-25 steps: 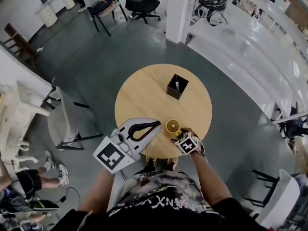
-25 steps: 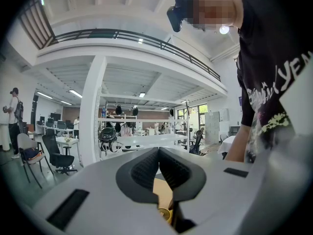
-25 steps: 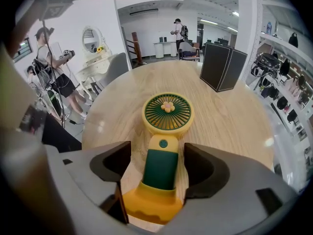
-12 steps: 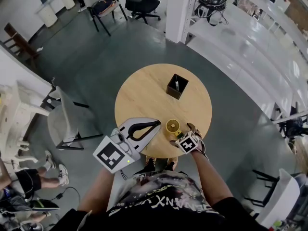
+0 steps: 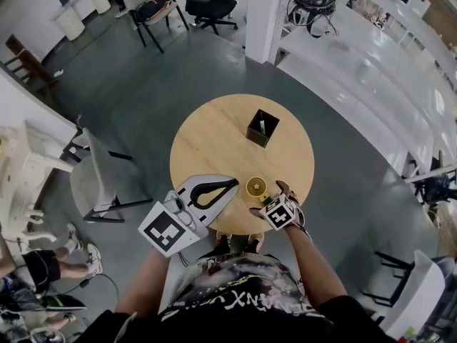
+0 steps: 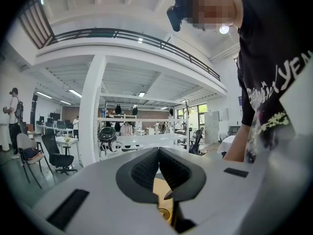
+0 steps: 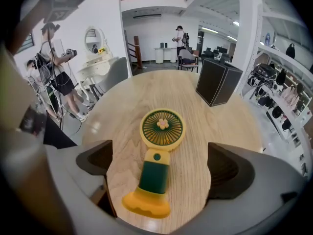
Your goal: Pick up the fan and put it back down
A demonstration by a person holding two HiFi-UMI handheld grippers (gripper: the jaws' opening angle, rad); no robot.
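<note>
There is one fan [image 5: 256, 187] and it lies flat on the round wooden table [image 5: 214, 141], close to the edge where the person stands. In the right gripper view the fan [image 7: 155, 165] is yellow and dark green, with a little flower in the middle of its round head. Its head points toward the middle of the table and its yellow foot points back at the person.

There are two grippers. The right gripper [image 5: 270, 199] hangs just above the fan and tips down at it. Its jaws have just been opening and now stand wide apart. The fan lies between them, but the jaws do not touch it. The left gripper [image 5: 230, 186] sits just beside the fan, over the same edge of the table. Its jaws are pressed together with nothing in them, as the left gripper view [image 6: 157, 153] shows.

There is one black box [image 5: 263, 128] on the table. It stands up past the fan's head, well apart from it, with its top open. In the right gripper view the black box [image 7: 217, 81] is off to the right.

Around the table the floor is grey. One grey chair [image 5: 100, 181] stands to the left of the table, and one black office chair [image 5: 207, 6] is far off at the top. Long white shelves [image 5: 371, 70] run along the right side. In the right gripper view one person [image 7: 54, 72] stands at the left and another person [image 7: 181, 35] stands far back.
</note>
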